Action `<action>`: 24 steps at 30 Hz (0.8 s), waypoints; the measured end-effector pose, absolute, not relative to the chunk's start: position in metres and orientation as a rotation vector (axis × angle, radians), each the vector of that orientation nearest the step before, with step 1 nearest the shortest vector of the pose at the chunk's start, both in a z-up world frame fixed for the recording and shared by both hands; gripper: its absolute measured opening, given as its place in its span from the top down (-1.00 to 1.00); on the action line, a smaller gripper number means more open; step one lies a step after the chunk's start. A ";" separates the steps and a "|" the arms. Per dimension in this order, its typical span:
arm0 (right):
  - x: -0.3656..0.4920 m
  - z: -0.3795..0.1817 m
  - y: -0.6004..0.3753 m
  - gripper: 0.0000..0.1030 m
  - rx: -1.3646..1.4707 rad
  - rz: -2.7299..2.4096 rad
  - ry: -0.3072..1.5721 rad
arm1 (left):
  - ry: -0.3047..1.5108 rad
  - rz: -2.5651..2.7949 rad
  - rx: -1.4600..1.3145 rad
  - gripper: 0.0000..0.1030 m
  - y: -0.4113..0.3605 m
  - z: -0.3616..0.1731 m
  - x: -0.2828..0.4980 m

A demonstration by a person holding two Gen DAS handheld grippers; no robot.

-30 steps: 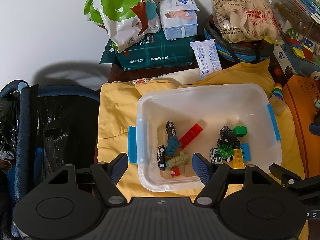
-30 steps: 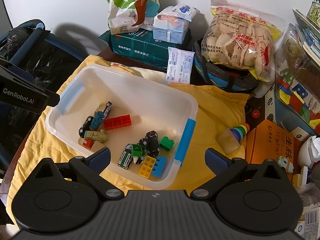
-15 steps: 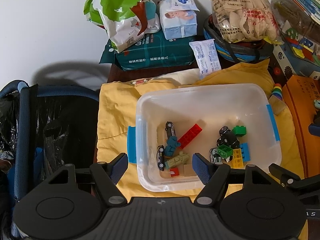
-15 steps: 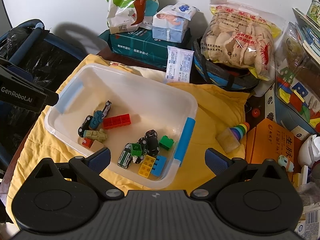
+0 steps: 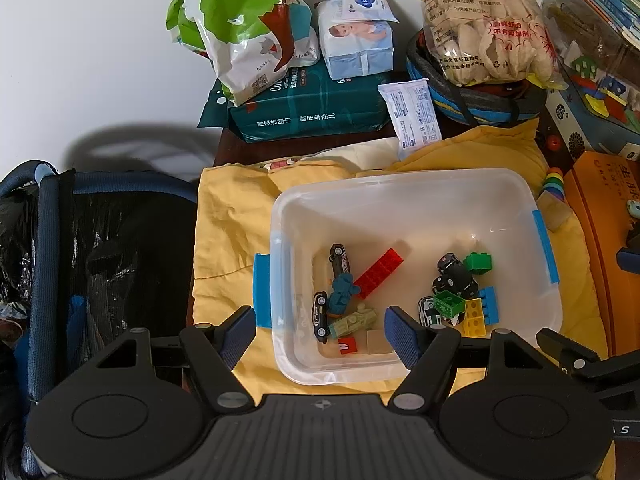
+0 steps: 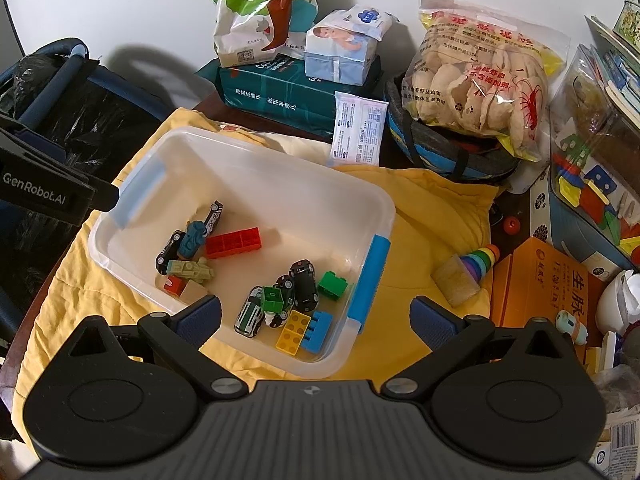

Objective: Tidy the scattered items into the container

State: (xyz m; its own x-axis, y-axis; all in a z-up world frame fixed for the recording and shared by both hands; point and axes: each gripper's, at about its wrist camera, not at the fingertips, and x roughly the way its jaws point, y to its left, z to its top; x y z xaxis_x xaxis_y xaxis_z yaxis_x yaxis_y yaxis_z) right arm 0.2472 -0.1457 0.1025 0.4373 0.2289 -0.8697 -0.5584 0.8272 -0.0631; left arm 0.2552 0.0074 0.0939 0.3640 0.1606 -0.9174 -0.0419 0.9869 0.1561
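Both hand-held grippers, left [image 5: 320, 328] and right [image 6: 316, 316], hung wide, empty; reaching carelessly could nudge the bin [image 6: 384, 204] off the cloth [image 6: 432, 208].

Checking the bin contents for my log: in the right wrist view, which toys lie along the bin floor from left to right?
Black toy car → red brick → green-and-white car → yellow brick → green brick, all inside the clear bin.

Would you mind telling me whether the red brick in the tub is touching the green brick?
Apart. The right wrist view shows bare tub floor between the red brick and the green brick near the tub wall's blue latch.
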 end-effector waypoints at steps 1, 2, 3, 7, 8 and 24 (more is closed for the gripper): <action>0.247 0.102 -0.146 -1.00 -0.369 0.504 1.006 | 1.192 0.130 0.112 -0.44 0.007 0.094 0.255; 0.247 0.102 -0.146 -1.00 -0.369 0.504 1.007 | 1.193 0.132 0.112 -0.44 0.008 0.094 0.255; 0.247 0.102 -0.146 -1.00 -0.369 0.504 1.007 | 1.193 0.132 0.112 -0.44 0.008 0.093 0.255; 0.247 0.102 -0.146 -1.00 -0.370 0.506 1.008 | 1.195 0.131 0.112 -0.44 0.008 0.092 0.255; 0.248 0.102 -0.146 -1.00 -0.370 0.507 1.009 | 1.195 0.131 0.110 -0.44 0.009 0.092 0.255; 0.248 0.099 -0.147 -1.00 -0.374 0.508 1.014 | 1.191 0.136 0.111 -0.44 0.007 0.092 0.256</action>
State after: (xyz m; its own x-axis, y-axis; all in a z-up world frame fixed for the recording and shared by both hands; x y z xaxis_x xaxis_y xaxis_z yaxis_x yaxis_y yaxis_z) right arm 0.2476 -0.1468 0.0989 0.4294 0.2271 -0.8741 -0.5639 0.8234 -0.0630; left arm 0.2555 0.0075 0.0917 0.3638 0.1636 -0.9170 -0.0469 0.9864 0.1574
